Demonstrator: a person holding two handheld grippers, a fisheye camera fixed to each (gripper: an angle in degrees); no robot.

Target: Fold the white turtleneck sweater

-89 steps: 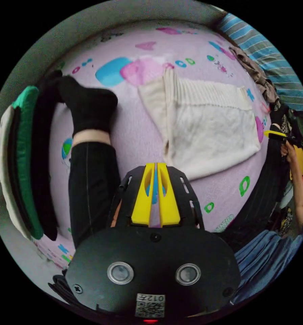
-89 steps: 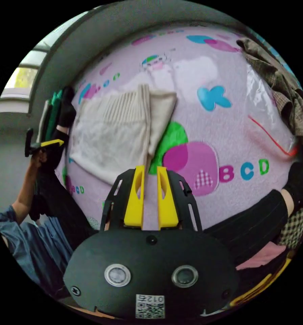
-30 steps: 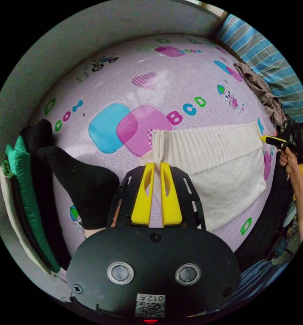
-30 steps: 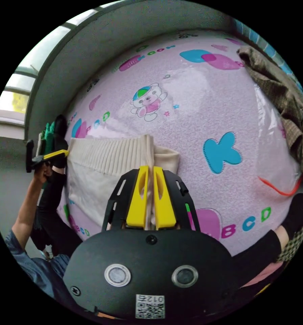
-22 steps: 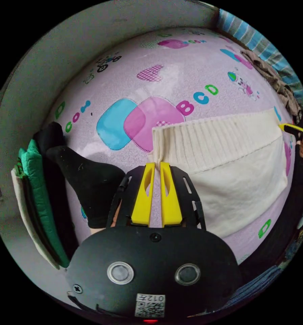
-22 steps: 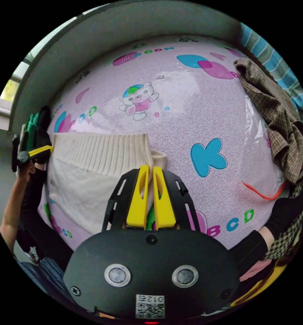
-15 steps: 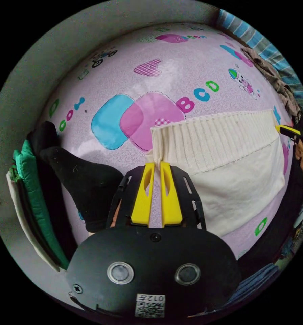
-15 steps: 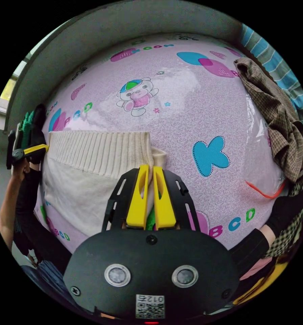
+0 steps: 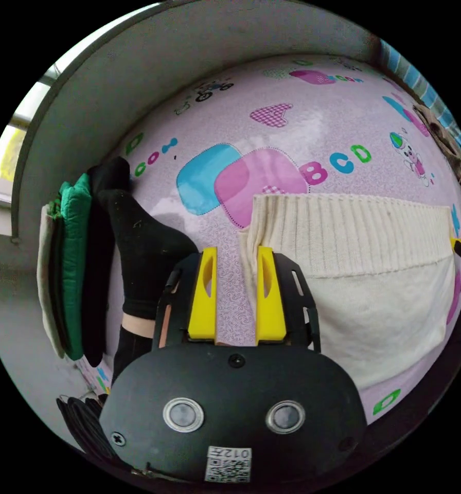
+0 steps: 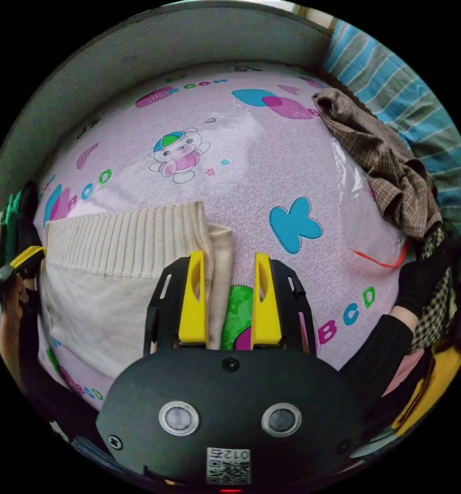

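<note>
The folded white ribbed-knit turtleneck sweater (image 9: 364,267) lay flat on the pink patterned mat (image 10: 271,154). Both the left claw (image 9: 235,288) and the right claw (image 10: 224,296) stood wide, holding nothing.

Ribbed knit cream sweater (image 9: 354,242) on a glossy, finely textured pink mat (image 9: 271,92).

Parted hand-held gripper (image 9: 235,262) beside sweater (image 9: 364,267)
</note>
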